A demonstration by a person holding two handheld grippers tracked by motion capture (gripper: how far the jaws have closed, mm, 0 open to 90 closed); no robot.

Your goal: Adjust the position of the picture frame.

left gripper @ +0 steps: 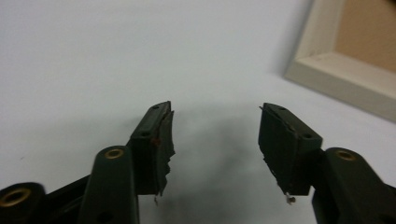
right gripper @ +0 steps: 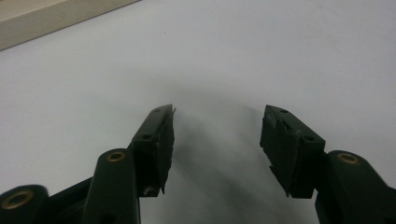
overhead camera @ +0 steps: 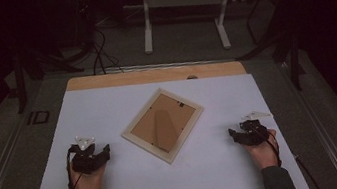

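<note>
We see a pale wooden rectangular picture frame (overhead camera: pixel 163 125) lying face down at the centre of the white-topped bench (overhead camera: pixel 107 103), its brown backing board up and its corners turned so that 1 points to 12 o'clock and another to 6 o'clock. Lying back-up, it offers the brown fold-out stand on its backing, which we judge to be the part that the work concerns.

The left tongs (overhead camera: pixel 106 151) rest at about 8 o'clock from the frame, held in the person's left hand (overhead camera: pixel 86 181), and the right tongs (overhead camera: pixel 232 133) sit at about 4 o'clock, held in the right hand (overhead camera: pixel 262 152). Both are apart from the frame, 1 on each side, which we read as a ready stance that lets either hand reach in along a near edge.

In the left gripper view the left tongs (left gripper: pixel 215 108) stand spread with nothing between the jaws, and the frame's pale corner (left gripper: pixel 345 79) lies ahead toward 2 o'clock. In the right gripper view the right tongs (right gripper: pixel 218 109) are likewise spread and empty, the frame's edge (right gripper: pixel 51 14) showing far off at 11 o'clock.

Both sets of tongs hang low over bare bench, so we judge that no grasp has begun.
</note>
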